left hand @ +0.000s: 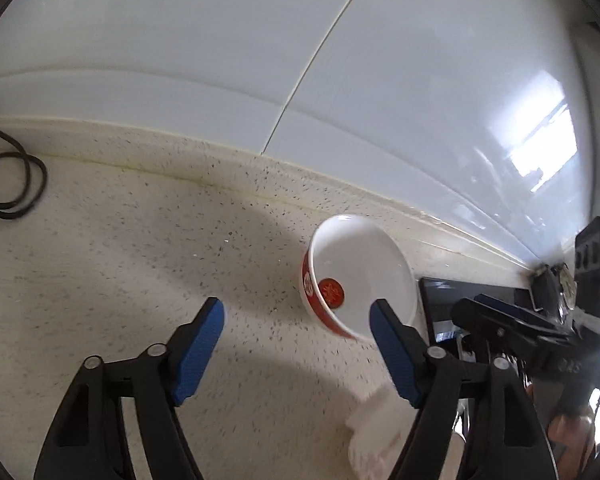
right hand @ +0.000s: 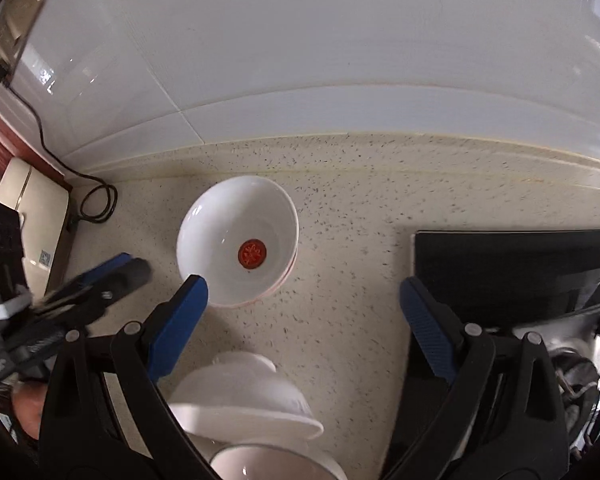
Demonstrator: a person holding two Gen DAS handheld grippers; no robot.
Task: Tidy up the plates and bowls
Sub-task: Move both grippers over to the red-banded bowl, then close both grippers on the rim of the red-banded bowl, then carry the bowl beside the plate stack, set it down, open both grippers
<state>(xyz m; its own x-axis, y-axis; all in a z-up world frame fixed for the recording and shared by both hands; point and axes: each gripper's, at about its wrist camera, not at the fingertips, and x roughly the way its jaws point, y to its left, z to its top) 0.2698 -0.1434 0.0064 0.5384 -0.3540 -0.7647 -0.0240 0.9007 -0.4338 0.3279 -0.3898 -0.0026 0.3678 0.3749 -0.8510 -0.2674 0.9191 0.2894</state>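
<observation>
In the left wrist view the left tongs (left hand: 296,312) stand released at the bottom of the frame, blue pads (left hand: 202,344) wide apart with only bare speckled surface (left hand: 120,260) between them. Just right of centre sits a bowl (left hand: 360,272), white inside with a red medallion at its bottom and a red band outside; it lies near the raised back edge of the surface, below the glossy white wall (left hand: 220,60), and the right-hand blue pad overlaps its near rim in the picture, though contact cannot be told. A black cable (left hand: 16,184) loops at the left edge, and a blurred white shape (left hand: 380,428) shows at lower centre-right. At the right edge the right tongs (left hand: 496,312) appear side-on, in front of a dark flat panel (left hand: 444,296). In the right wrist view the right tongs (right hand: 304,292) are likewise released, pads spread with nothing gripped. The same bowl (right hand: 238,240) sits a little left of centre, upright on the surface (right hand: 360,200), apparently nested on another dish whose rim peeks out at its lower right. The left-hand pad tip lies just at its lower-left rim. A stack of white bowls (right hand: 244,404) fills the lower centre, close under the camera. The dark panel (right hand: 512,268) occupies the right side, and the left tongs (right hand: 112,270) show blurred at the left.
</observation>
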